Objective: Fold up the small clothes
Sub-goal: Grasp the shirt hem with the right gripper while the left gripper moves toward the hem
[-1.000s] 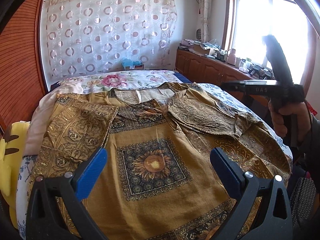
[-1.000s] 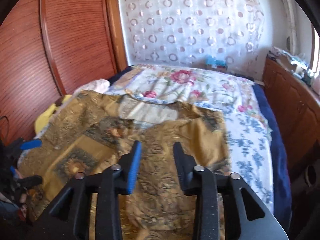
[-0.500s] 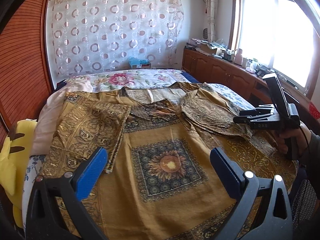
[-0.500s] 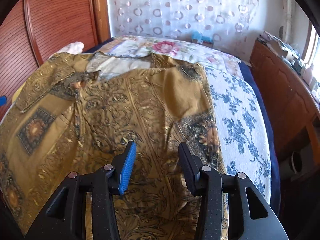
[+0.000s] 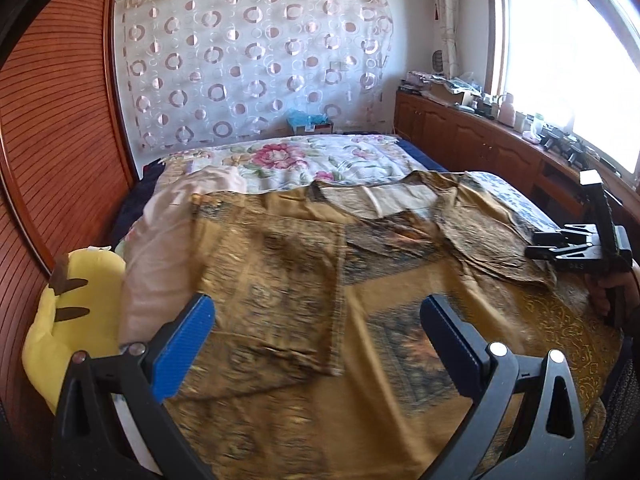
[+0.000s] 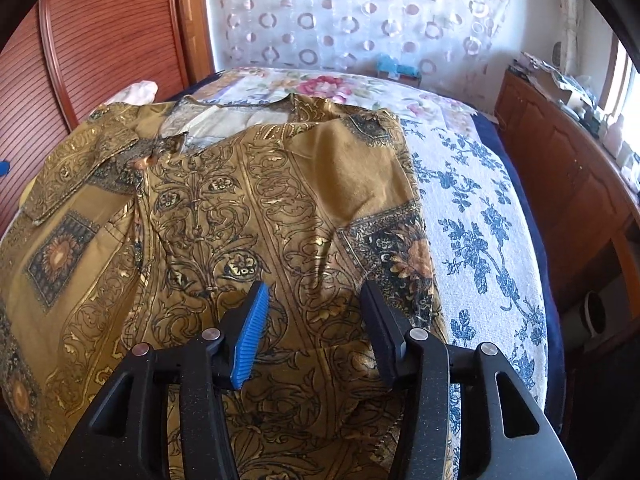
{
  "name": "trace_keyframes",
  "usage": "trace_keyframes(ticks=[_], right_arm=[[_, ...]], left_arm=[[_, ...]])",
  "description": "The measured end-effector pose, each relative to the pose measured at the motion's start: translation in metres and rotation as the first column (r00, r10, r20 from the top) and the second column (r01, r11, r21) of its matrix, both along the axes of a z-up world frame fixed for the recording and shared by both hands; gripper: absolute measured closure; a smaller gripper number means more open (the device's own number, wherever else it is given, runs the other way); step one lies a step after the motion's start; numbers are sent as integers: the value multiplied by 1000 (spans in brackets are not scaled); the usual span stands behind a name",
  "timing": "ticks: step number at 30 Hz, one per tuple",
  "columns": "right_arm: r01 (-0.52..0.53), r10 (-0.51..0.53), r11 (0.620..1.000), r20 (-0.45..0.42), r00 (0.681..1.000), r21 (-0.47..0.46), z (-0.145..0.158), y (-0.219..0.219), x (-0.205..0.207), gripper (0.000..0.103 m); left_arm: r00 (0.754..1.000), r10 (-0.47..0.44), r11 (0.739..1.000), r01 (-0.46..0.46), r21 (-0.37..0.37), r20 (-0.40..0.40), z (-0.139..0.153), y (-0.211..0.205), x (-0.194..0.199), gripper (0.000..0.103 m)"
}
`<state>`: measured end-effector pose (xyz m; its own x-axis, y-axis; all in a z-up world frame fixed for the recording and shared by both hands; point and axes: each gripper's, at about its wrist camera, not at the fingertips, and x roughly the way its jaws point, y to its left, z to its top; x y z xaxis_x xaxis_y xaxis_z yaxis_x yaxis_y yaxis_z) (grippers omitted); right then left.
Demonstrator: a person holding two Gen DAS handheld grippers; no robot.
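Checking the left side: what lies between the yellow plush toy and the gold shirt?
A pale pink cloth, bunched between the yellow plush toy and the gold shirt, in the left wrist view.

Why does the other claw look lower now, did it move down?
Yes. In the left claw's view, the right claw has dropped from in front of the window to just above the gold shirt.

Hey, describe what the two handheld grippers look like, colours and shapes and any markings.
Both are matte black plastic frames with triangular cut-outs and silver rivets. The left gripper and the right gripper each have one ribbed blue pad and one black pad. Seen from the side, the right gripper has an upright black post and small pale lettering, too blurred to read. No cables show.
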<state>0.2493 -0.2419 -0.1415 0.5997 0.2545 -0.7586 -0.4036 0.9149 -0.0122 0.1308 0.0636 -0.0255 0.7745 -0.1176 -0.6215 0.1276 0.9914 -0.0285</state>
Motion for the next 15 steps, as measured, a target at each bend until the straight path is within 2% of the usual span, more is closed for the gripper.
trace_keyframes(ticks=[6,15], right_arm=[[0,0,1000,0,1000,0,0,0,0,54],[4,-4,1000,4,1000,-3,-1,1,0,52]], left_arm=[[999,12,998,-9,56,-52,-1,28,27,0],[993,-2,1000,4,11,-120,-12,61,72,0]])
